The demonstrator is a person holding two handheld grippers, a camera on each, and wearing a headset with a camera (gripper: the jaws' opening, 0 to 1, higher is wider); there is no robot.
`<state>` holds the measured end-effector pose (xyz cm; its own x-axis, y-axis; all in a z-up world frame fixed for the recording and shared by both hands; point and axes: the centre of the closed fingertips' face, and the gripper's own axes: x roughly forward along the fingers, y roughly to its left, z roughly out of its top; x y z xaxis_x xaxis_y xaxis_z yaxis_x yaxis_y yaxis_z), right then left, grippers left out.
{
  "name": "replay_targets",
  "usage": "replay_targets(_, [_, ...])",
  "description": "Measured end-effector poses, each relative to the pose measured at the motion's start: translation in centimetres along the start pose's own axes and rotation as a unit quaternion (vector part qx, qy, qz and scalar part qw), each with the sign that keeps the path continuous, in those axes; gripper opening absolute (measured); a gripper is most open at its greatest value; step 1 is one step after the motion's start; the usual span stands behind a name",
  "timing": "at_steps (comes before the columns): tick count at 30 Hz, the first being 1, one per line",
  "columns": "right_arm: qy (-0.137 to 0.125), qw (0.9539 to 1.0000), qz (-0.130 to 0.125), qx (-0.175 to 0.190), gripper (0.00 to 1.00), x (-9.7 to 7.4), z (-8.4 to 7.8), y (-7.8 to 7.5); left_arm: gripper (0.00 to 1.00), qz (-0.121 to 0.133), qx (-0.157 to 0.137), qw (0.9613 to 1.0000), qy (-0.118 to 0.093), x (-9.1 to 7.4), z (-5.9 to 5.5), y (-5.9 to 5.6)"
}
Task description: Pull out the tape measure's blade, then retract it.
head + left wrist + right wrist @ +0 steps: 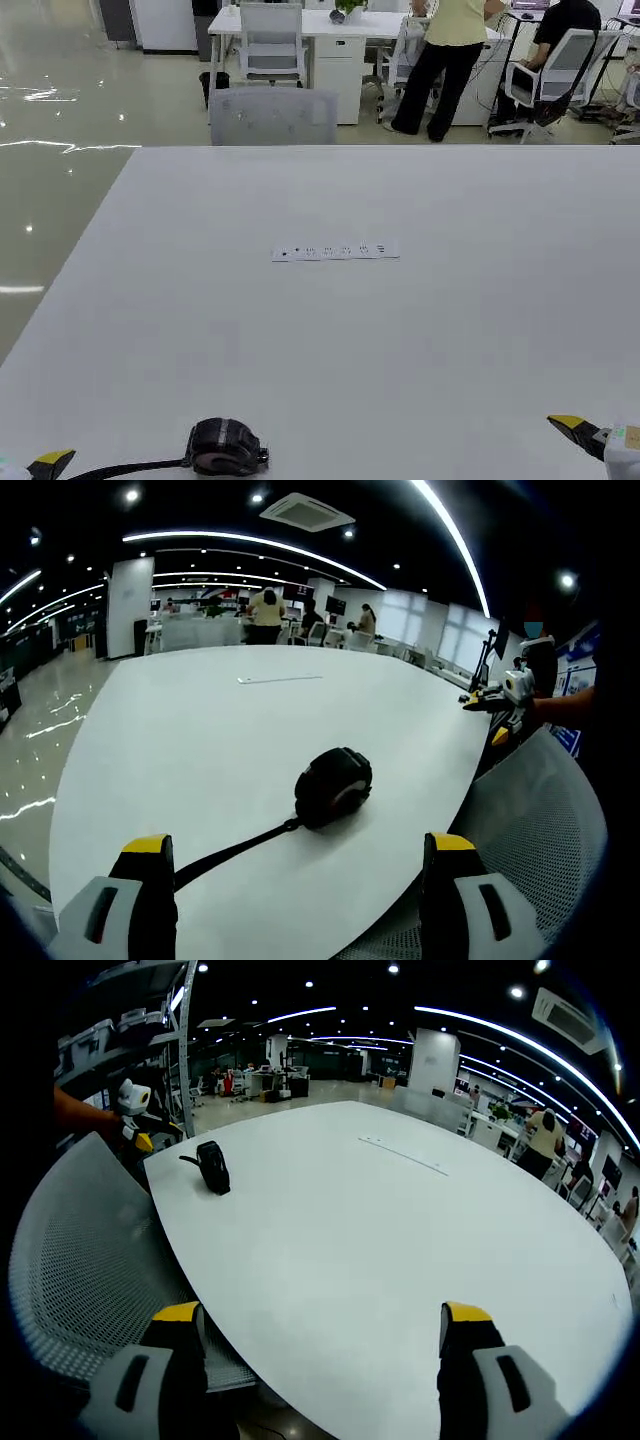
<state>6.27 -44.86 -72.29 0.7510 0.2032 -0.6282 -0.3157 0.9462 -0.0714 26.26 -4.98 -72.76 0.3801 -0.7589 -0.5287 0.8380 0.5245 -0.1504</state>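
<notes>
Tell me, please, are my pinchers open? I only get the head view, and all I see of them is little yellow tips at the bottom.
Observer: Yes for the left one. In the left gripper view, the left gripper has its jaws wide apart and holds nothing.
Operator: And the other one?
Observer: The right gripper is open too, with only bare table ahead between its jaws.
Operator: Is something close to me that I can't see?
Observer: A grey mesh chair back stands right against the table's near edge, close to the tape measure.
</notes>
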Motion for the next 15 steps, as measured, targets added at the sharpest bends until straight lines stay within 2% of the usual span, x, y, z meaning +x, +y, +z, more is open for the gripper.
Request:
replay_targets(6, [-0.003,0.9999,0.007,-0.011,0.99,0.5,0.8,0.1,1.00,-0.003,-0.003,0.9999,-0.012,-0.2,0.6,-0.4])
replay_targets(15, [-0.010,0.9998,0.012,-0.010,0.99,0.5,1.4,0.3,1.00,-0.012,0.002,0.9999,-0.007,0.1,0.7,-0.8])
